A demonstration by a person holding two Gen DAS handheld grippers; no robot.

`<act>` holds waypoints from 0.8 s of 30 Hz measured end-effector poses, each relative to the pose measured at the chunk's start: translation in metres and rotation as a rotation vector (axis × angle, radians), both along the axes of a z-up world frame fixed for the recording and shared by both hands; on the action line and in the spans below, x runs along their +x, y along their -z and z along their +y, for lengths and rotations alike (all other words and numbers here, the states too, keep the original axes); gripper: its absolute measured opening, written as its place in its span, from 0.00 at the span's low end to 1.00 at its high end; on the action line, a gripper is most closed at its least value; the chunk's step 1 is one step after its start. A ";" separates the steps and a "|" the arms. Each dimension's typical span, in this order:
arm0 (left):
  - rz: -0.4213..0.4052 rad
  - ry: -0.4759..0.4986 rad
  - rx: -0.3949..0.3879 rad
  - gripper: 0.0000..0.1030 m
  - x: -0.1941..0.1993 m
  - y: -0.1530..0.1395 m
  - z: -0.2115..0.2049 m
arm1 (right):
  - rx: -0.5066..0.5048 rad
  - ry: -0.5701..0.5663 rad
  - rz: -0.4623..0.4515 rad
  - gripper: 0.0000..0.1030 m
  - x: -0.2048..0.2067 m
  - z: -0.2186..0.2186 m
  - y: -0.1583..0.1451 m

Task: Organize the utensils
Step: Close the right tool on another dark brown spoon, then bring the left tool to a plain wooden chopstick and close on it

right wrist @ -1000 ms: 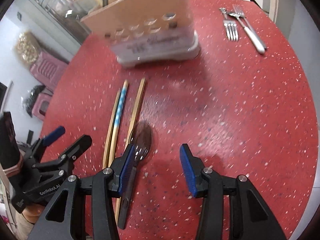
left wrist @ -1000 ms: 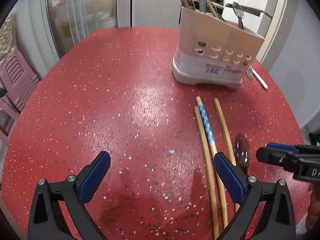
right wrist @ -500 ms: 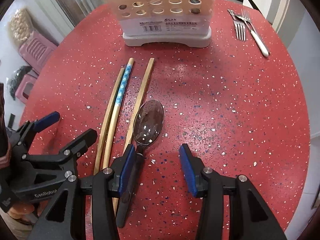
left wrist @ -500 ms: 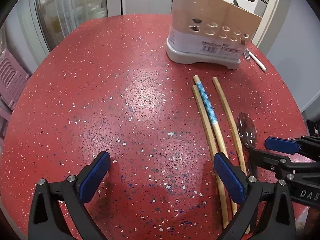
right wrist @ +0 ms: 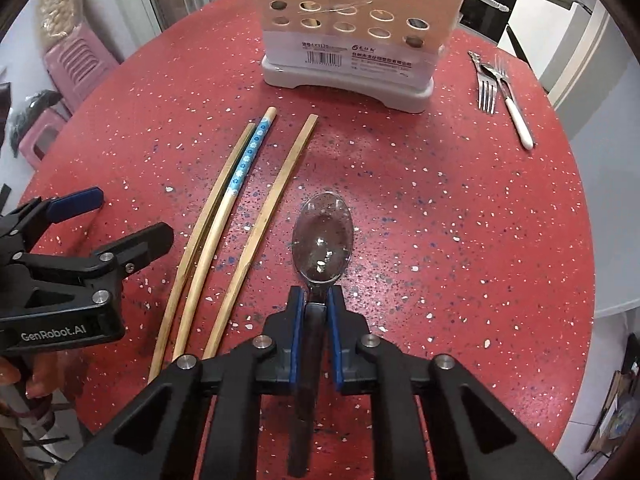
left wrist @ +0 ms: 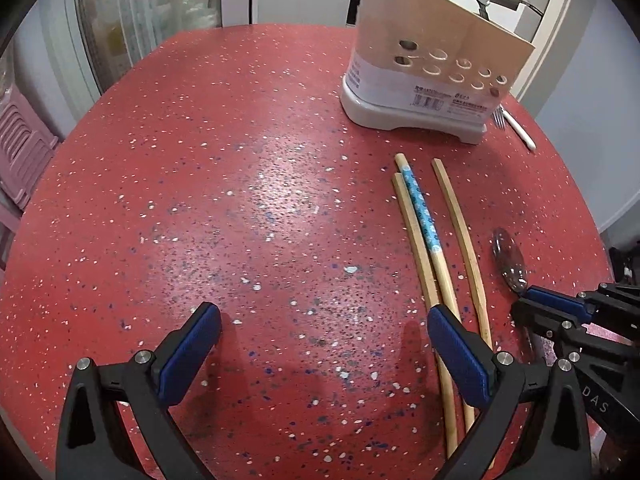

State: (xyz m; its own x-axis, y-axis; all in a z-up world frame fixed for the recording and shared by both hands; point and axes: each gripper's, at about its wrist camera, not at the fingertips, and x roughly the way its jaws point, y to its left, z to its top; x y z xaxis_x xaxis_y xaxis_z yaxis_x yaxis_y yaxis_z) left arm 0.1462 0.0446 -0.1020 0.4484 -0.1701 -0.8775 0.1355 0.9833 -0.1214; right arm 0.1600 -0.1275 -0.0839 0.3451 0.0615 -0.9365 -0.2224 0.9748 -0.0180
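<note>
right claw (right wrist: 316, 300) is closing on the spoon (right wrist: 322, 236), w/ the handle neck between the blue pads and the pads looking pressed on it, just behind the bowl. spoon lies flat on the red tabletop (right wrist: 460, 220), bowl up, beside the three chopsticks (right wrist: 240, 184) and well short of the utensil holder (right wrist: 352, 20). left claw (left wrist: 324, 348) hangs wide over bare tabletop w/ nothing between its pads, one pad just over the nearest chopsticks. risks, as i judge them: grip sits right at the neck, close to the bowl, so most of the handle hangs behind the pads; on lift the spoon could pivot or droop, & smooth metal may slip thru the pads. a tilted spoon would then be hard to drop into a holder slot and might knock its rim. the nearest chopstick lies close beside the spoon, so a sideways drag on lift could roll it. spoon's long axis runs straight along the right claw's pointing line: bowl points away toward the holder, handle back under the claw. chopsticks lie roughly parallel, fanned a bit. two forks (right wrist: 492, 88) lie well apart to the right of the holder.
</note>
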 end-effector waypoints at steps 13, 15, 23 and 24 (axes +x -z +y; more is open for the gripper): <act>0.032 0.011 0.029 1.00 0.012 0.000 -0.015 | 0.051 -0.031 -0.018 0.12 -0.003 -0.027 0.000; 0.034 0.016 0.043 1.00 0.012 0.001 -0.017 | 0.059 -0.032 -0.018 0.12 -0.003 -0.026 0.000; 0.046 0.015 0.057 1.00 0.015 0.004 -0.026 | 0.071 -0.042 -0.021 0.12 -0.003 -0.029 0.001; 0.047 0.017 0.057 1.00 0.015 0.004 -0.027 | 0.073 -0.043 -0.021 0.12 -0.003 -0.029 0.001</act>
